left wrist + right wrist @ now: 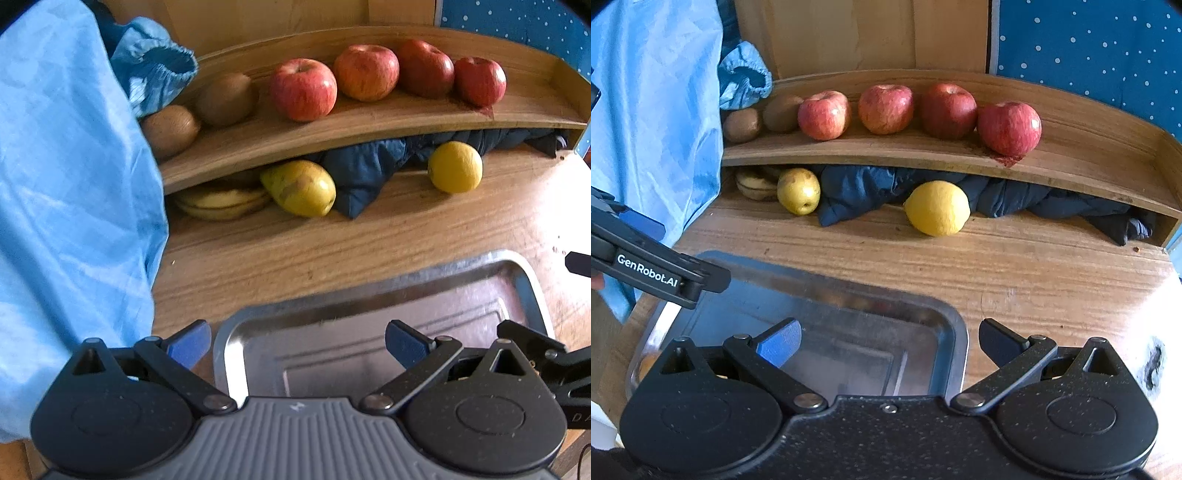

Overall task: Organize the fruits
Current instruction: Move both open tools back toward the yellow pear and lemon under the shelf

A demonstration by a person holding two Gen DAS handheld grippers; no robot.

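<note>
Lemon [937,208] against dark cloth [849,192] under shelf [923,158] | tray [955,354] near | both hand-held grippers [295,345] [886,343] released, empty

text: "GenRobot.AI" is showing in white on the black arm of the left gripper [661,275], right wrist view | partial "DA" is showing at the frame edge on the black right gripper [580,417] body, left wrist view, rest cut off | nothing else is reading as legible

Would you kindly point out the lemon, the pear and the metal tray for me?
lemon [937,208], right wrist view, middle of its yellow skin.
pear [798,191], right wrist view, centre of its body.
metal tray [532,291], left wrist view, right rim.
</note>
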